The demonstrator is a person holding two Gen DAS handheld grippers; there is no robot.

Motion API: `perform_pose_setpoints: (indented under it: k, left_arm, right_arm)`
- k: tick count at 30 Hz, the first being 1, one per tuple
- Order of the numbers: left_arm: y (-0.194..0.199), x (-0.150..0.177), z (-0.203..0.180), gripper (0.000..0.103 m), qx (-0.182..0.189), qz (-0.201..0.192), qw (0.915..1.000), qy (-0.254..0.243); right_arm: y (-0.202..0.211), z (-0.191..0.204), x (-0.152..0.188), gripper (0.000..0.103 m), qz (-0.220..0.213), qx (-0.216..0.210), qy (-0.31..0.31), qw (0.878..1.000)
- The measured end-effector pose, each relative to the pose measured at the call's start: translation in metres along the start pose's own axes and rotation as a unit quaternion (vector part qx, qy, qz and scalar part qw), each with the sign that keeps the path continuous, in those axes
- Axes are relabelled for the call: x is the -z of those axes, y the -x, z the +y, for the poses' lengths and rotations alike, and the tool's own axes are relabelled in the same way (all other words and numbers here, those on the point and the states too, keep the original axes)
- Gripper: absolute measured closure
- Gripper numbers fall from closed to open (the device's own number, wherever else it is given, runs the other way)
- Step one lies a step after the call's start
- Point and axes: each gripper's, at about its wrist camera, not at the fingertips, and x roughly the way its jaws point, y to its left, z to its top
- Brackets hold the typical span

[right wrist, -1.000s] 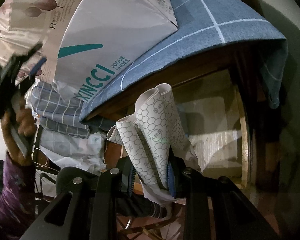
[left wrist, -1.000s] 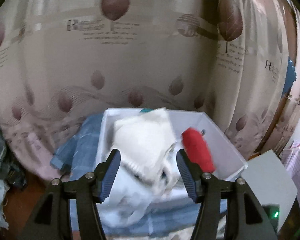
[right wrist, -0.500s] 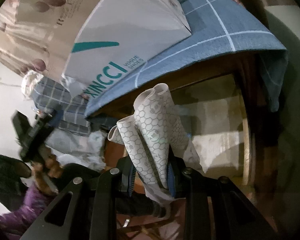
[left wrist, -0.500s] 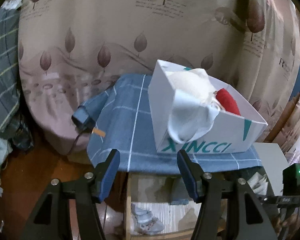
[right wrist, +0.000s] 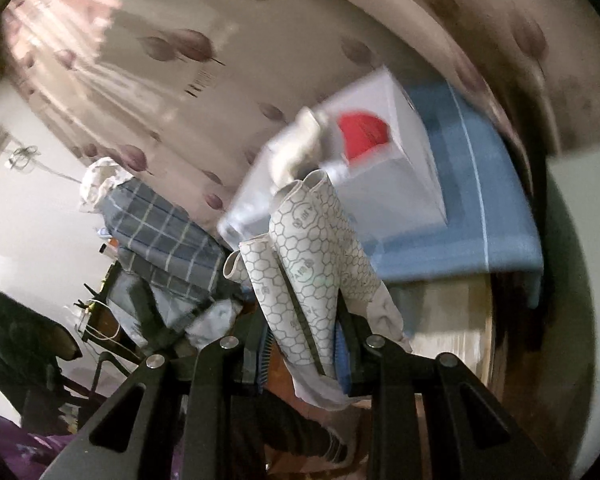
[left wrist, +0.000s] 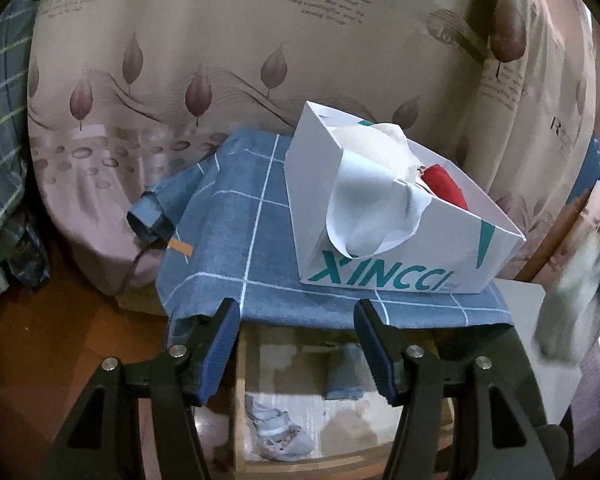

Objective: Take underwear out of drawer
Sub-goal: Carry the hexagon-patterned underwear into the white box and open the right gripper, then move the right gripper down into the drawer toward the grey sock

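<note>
Nearest, the left gripper (left wrist: 296,344) hangs with its jaws apart and nothing between them, above an open wooden drawer (left wrist: 300,420) lined with pale paper, in which a small light garment (left wrist: 278,434) and a folded blue piece (left wrist: 344,376) lie. The right gripper (right wrist: 304,344) has its jaws closed on white underwear printed with a grey honeycomb pattern (right wrist: 308,264), held clear of the drawer. Over the worktop lies a blue cloth with white grid lines (left wrist: 236,240). On it sits a white cardboard shoe box with teal lettering (left wrist: 400,256), containing white fabric (left wrist: 372,192) and a red item (left wrist: 446,184). Behind hangs a beige curtain with brown leaf motifs (left wrist: 180,60). Left of it, folded checked bedding (right wrist: 160,240) is stacked.
</note>
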Motion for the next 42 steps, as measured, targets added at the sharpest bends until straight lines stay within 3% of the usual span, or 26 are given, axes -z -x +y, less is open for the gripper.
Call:
perform_pose_setpoints:
  k: [8, 20, 34, 39, 42]
  left_arm:
    - [0.000, 0.003, -0.007, 0.042, -0.009, -0.001, 0.9996, -0.025]
    - [-0.006, 0.008, -0.020, 0.042, -0.033, 0.004, 0.9971, -0.069]
    - [-0.012, 0.008, -0.019, 0.042, -0.041, 0.019, 0.9965, -0.071]
    - [-0.011, 0.009, -0.017, 0.042, -0.042, 0.018, 0.9964, -0.071]
    - [-0.013, 0.008, -0.014, 0.042, -0.043, 0.023, 0.9967, -0.066]
  right_arm:
    - [-0.012, 0.050, -0.070, 0.077, -0.020, 0.010, 0.057, 0.998]
    - [-0.098, 0.042, -0.130, 0.077, 0.020, 0.078, 0.064, 0.995]
    - [-0.164, 0.033, -0.147, 0.077, 0.058, 0.137, 0.080, 0.986]
    - [-0.166, 0.040, -0.142, 0.077, 0.051, 0.129, 0.091, 0.986]
    - [-0.154, 0.051, -0.132, 0.077, 0.036, 0.099, 0.102, 0.989]
